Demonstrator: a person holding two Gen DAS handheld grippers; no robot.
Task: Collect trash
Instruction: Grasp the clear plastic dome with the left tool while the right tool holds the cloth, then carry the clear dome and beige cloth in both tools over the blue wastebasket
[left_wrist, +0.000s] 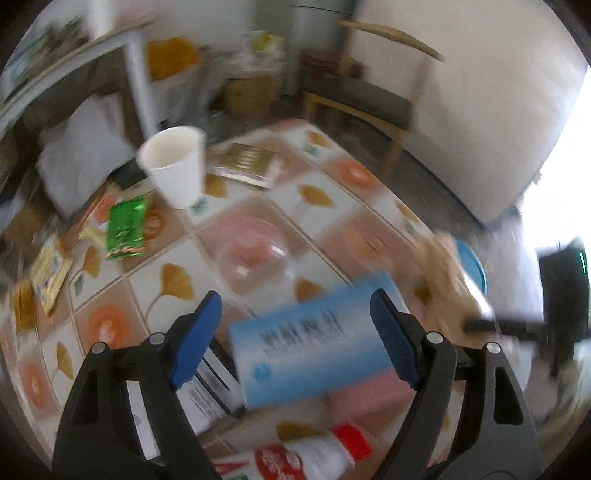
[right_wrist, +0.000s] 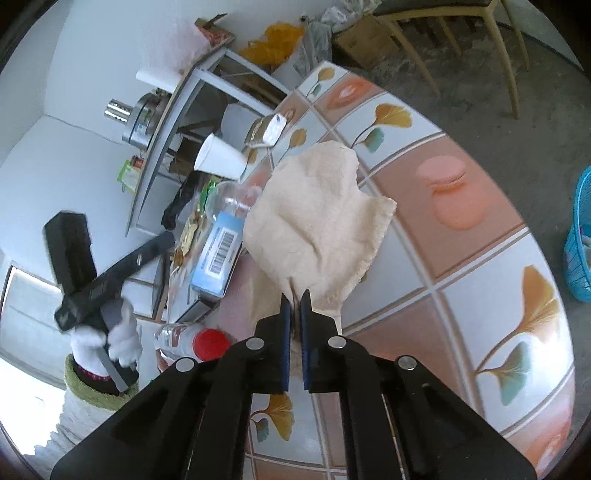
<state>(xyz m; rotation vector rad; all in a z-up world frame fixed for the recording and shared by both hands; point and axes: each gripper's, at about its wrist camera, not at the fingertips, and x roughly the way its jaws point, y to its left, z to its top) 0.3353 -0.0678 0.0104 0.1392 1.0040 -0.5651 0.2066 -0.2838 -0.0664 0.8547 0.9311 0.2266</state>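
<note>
My left gripper (left_wrist: 295, 332) is open, its jaws on either side of a light blue box (left_wrist: 310, 343) that lies on the patterned table (left_wrist: 325, 192); whether the pads touch it I cannot tell. The box also shows in the right wrist view (right_wrist: 218, 254). My right gripper (right_wrist: 294, 332) is shut on the edge of a cream cloth (right_wrist: 314, 218) that hangs over the table. A red-capped bottle (left_wrist: 314, 454) lies near the front edge, also seen from the right (right_wrist: 192, 341). A white paper cup (left_wrist: 173, 162) and a green wrapper (left_wrist: 125, 229) lie farther off.
A blue basket (right_wrist: 580, 236) stands on the floor right of the table. A clear plastic bottle (right_wrist: 232, 195), a gold packet (left_wrist: 247, 166) and several wrappers (left_wrist: 48, 273) lie on the table. A wooden chair (left_wrist: 369, 96) and a shelf unit (right_wrist: 177, 122) stand beyond.
</note>
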